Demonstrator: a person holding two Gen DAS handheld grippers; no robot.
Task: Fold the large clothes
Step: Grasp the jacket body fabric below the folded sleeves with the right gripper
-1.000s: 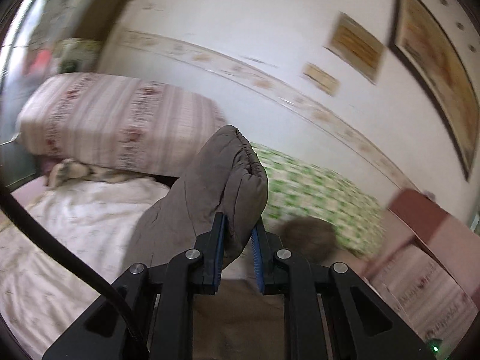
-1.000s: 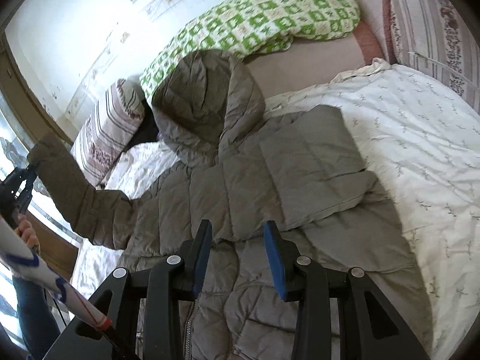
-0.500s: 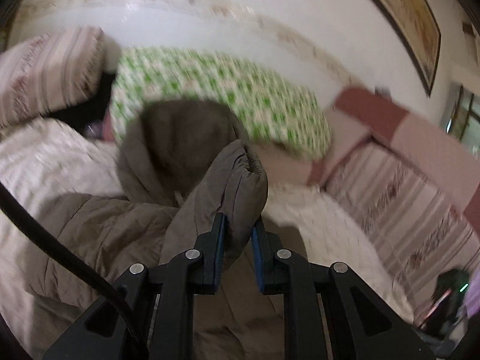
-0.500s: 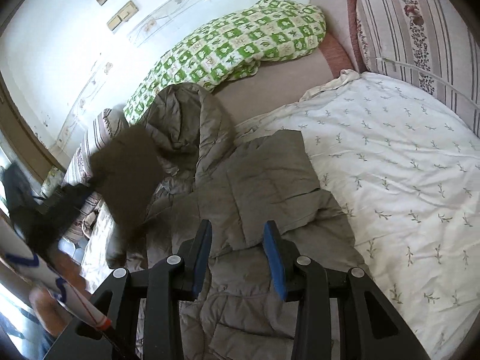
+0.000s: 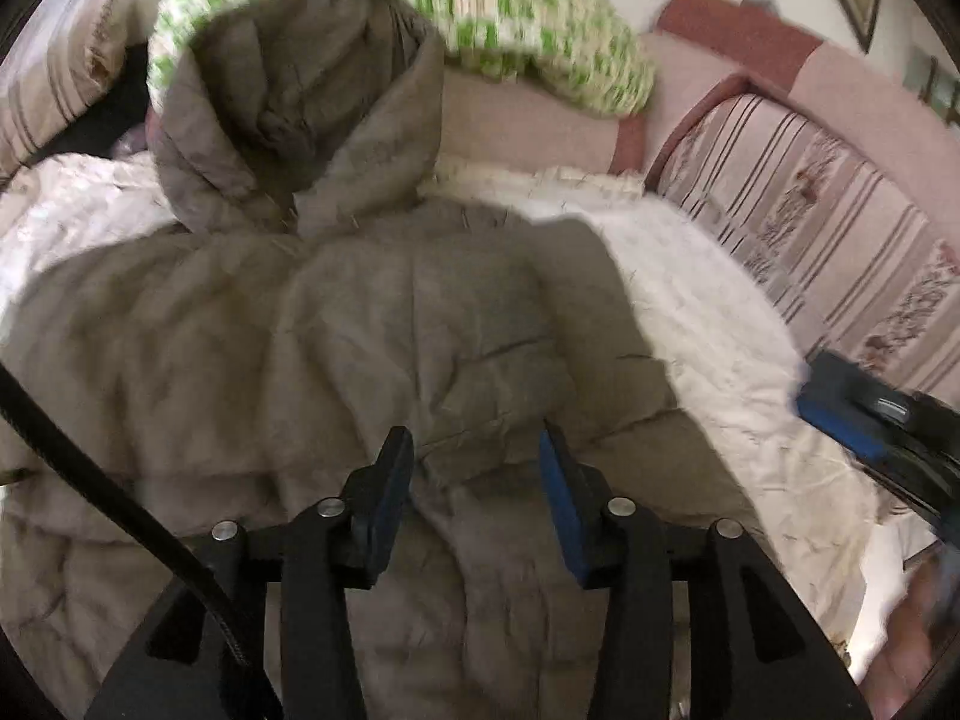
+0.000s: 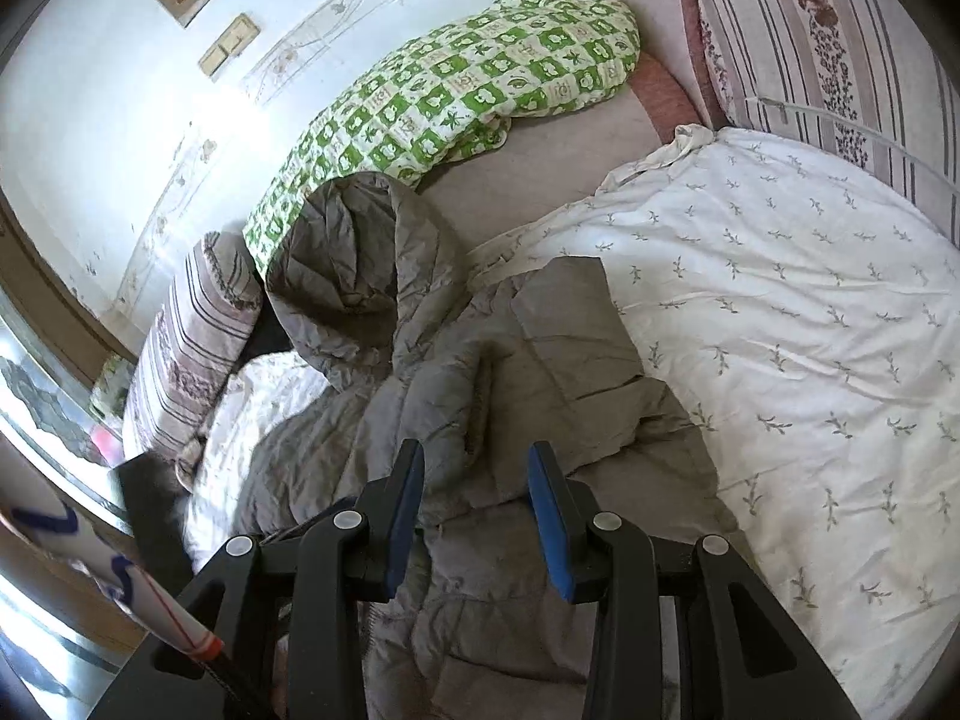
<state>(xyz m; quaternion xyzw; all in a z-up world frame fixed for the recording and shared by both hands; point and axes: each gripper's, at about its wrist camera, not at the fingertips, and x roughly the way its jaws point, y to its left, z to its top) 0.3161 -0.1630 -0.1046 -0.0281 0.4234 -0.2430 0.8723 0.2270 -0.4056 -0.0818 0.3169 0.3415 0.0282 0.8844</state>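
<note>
Now the grey puffer jacket (image 6: 456, 396) lies spread on the bed (image 6: 810, 330), hood (image 6: 354, 276) up toward the green checked quilt (image 6: 456, 90), so its broad back gives a flat base to fold onto. One sleeve (image 6: 576, 348) lies folded across the chest, and the other sleeve (image 5: 480, 372) is laid over the middle just ahead of the left gripper (image 5: 477, 462). That gripper's jaws are opening: the cuff sits between the blue pads but they do not press on it, which reads as a release so the sleeve stays where it was brought. The right gripper (image 6: 474, 480) hovers above the lower body of the jacket, jaws partly apart and holding nothing, probably waiting to take the hem. Both sleeves tucked inward narrow the garment, which I judge prepares it for a fold from the hem toward the hood.
</note>
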